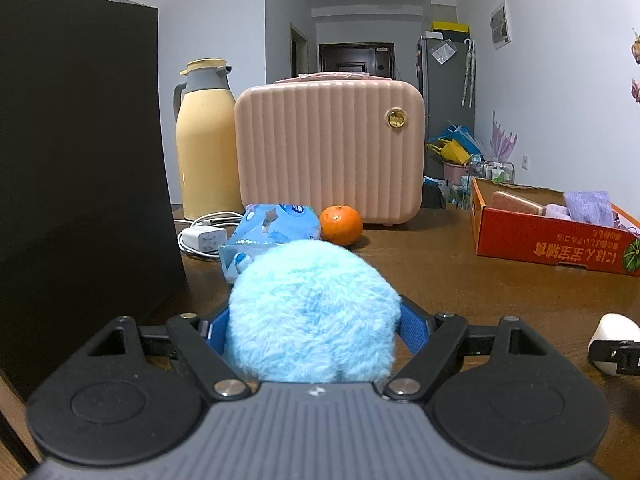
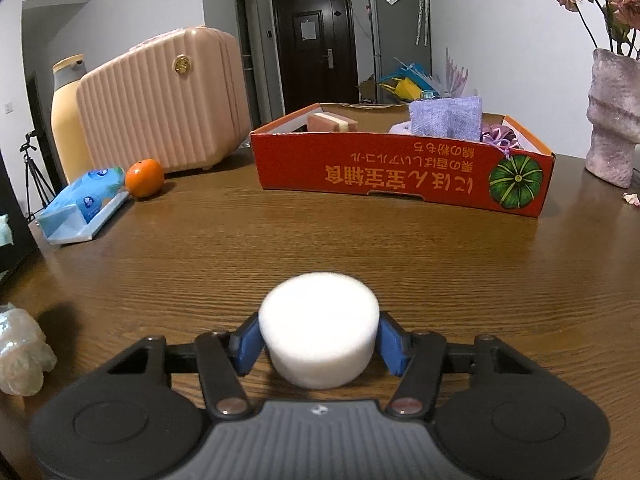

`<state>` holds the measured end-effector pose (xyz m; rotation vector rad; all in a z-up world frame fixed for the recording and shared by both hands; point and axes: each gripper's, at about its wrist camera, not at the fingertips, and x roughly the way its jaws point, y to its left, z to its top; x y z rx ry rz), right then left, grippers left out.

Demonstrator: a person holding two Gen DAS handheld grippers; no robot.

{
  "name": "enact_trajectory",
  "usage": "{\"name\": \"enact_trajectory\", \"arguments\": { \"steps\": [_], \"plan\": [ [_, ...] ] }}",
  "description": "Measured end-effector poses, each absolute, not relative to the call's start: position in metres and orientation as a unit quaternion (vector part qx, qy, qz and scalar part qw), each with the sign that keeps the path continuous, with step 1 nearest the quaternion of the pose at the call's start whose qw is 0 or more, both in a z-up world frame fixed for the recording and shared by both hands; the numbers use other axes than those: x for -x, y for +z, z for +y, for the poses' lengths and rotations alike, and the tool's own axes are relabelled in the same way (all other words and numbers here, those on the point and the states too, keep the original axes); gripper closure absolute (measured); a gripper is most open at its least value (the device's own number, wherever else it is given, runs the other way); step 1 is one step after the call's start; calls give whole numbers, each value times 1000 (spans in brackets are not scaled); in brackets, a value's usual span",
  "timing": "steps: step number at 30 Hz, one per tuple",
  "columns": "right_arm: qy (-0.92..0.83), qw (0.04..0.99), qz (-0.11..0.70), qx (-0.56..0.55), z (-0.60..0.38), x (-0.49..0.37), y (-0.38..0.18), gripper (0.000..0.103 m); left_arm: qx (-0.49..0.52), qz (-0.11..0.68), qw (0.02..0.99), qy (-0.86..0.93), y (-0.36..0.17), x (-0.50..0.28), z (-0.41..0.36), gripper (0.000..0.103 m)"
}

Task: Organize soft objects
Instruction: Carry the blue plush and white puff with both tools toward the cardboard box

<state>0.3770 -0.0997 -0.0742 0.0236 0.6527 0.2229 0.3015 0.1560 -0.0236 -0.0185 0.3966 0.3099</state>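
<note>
My left gripper (image 1: 314, 326) is shut on a fluffy light-blue ball (image 1: 312, 312) that hides its blue pads almost fully. My right gripper (image 2: 319, 340) is shut on a round white sponge (image 2: 320, 328); that sponge and gripper tip also show at the right edge of the left wrist view (image 1: 614, 342). A red cardboard box (image 2: 400, 172) stands ahead on the wooden table, holding a pink sponge block (image 2: 332, 122), a purple cloth (image 2: 446, 118) and a purple puff (image 2: 498, 136). The box also shows in the left wrist view (image 1: 552, 240).
A black paper bag (image 1: 80, 160) stands close on the left. Behind are a yellow thermos (image 1: 206, 140), a pink ribbed case (image 1: 330, 148), an orange (image 1: 341, 225), a blue tissue pack (image 1: 272, 232) and a white charger (image 1: 202, 238). A vase (image 2: 614, 116) stands at the right.
</note>
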Motion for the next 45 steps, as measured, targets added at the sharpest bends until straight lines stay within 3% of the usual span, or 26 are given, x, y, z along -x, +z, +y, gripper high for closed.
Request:
{"name": "enact_trajectory", "arguments": {
  "steps": [27,45],
  "plan": [
    [137,962,235,5,-96,-350,-54,46,24,173,971,162,-24,-291,149,21],
    [132,972,194,-20,-110,-345,-42,46,9,162,978,134,-24,-296,87,21]
  ]
}}
